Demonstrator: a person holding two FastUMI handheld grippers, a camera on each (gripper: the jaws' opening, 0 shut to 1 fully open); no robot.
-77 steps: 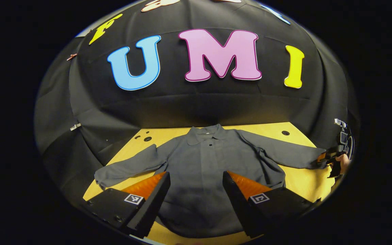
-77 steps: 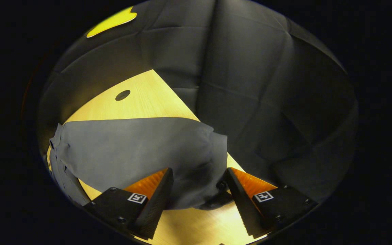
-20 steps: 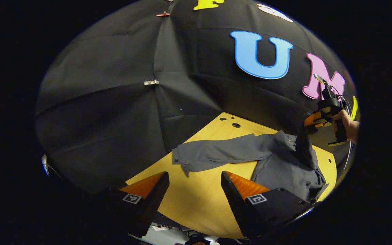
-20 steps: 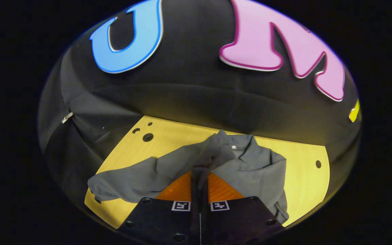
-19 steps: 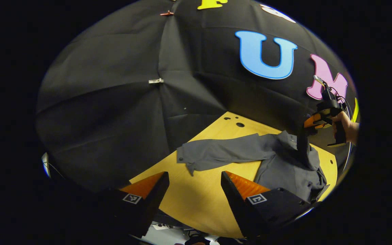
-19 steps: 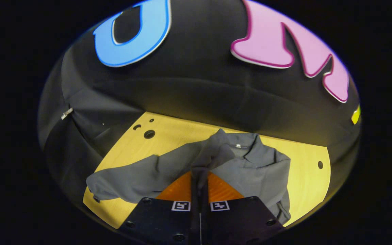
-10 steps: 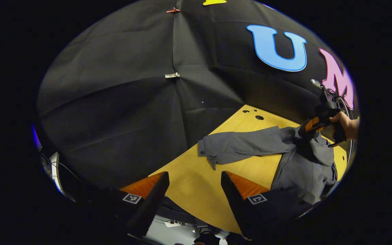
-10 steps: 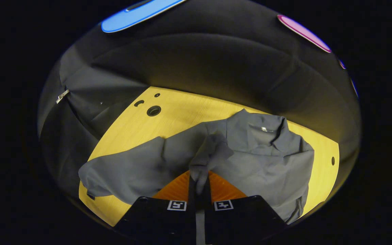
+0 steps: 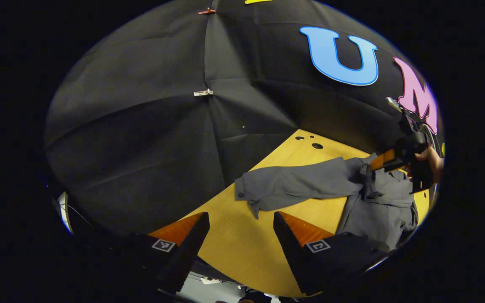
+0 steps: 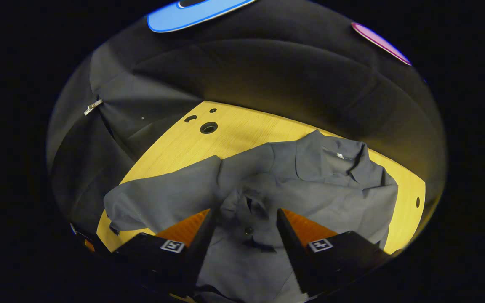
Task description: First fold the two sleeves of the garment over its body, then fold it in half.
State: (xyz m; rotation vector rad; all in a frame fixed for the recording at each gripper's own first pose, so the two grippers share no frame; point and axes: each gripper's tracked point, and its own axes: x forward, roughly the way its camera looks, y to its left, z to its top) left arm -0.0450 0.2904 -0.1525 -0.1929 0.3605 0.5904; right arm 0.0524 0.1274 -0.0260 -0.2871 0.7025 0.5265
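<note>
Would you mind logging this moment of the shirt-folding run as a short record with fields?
garment: grey collared shirt lying on the wooden table
right sleeve: folded over the body, its cuff lying between the open fingers
left sleeve: spread out on the table, not yet folded
right gripper: open, just above the shirt
left gripper: open, over bare table near the left cuff

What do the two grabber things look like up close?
Each gripper has two wedge-shaped fingers that taper to a point, set on chunky black blocks. Every block carries a small square black-and-white marker, seen on the left gripper and the right gripper. Round screw heads dot the blocks. Seen farther off in the left gripper view, the right gripper has thin cables looping over its top and a bare hand around its handle.
</note>
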